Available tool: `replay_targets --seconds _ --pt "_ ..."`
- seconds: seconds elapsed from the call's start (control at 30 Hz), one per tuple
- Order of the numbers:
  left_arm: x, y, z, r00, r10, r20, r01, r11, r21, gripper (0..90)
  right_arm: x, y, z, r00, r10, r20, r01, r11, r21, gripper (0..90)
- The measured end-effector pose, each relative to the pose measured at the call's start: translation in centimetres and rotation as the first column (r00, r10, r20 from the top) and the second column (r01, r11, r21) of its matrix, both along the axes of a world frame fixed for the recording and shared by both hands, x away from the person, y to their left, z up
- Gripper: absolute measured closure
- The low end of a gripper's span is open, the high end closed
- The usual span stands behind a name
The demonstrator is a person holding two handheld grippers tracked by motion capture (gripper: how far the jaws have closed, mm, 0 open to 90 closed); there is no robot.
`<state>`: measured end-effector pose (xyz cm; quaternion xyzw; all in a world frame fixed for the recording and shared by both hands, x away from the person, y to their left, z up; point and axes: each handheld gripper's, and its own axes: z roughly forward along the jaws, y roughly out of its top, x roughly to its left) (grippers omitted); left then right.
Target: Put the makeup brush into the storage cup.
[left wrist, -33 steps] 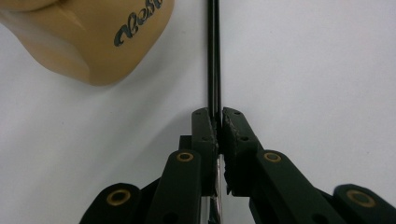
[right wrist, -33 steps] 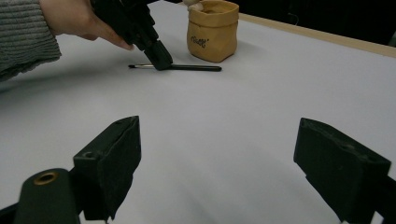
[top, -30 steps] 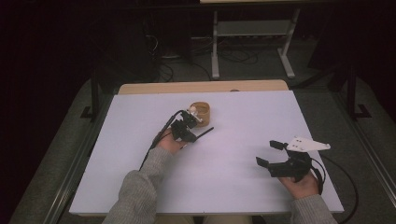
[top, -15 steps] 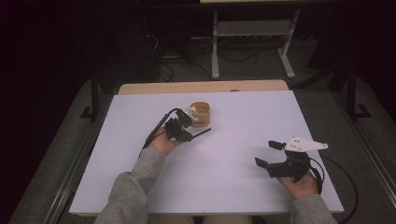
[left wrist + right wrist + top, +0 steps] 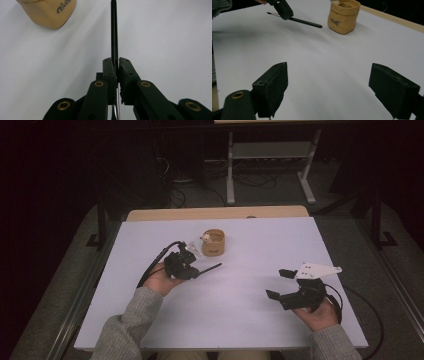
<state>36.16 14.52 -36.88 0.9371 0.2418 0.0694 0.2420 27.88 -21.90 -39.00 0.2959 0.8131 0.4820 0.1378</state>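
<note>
Our left tongs [image 5: 117,65] are clamped on a thin black brush [image 5: 114,30] near the tan pouch [image 5: 213,242]; our right tongs [image 5: 328,90] stand apart over the desk [image 5: 300,235]

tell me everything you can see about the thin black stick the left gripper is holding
The thin black stick is slim, straight and glossy, like a brush or pen handle; a pale metal part shows behind the fingers, and its far tip is rounded. It is clamped between the shut fingers of the left gripper, pointing away from the hand across the white table, its free end near the tan fabric pouch but not touching it.
</note>
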Motion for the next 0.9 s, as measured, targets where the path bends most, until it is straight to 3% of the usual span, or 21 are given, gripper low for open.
replay_targets --seconds 0.27,0.47,0.9 --pt "-1.3 1.3 1.1 0.9997 -0.023 0.012 0.024 0.9987 -0.044 84.0 0.6 1.3 1.8 0.9985 0.054 -0.002 -0.054 0.9978 -0.038 15.5" --pt "-2.1 2.1 1.5 0.999 -0.04 0.021 0.04 0.9979 -0.05 84.0 1.3 2.3 3.4 0.995 0.1 -0.002 -0.1 0.9929 -0.065 17.6" --pt "-3.7 3.2 2.2 0.9962 -0.084 0.019 0.086 0.993 -0.081 84.0 2.3 5.1 4.5 0.9812 0.193 -0.013 -0.193 0.9754 -0.107 22.4"
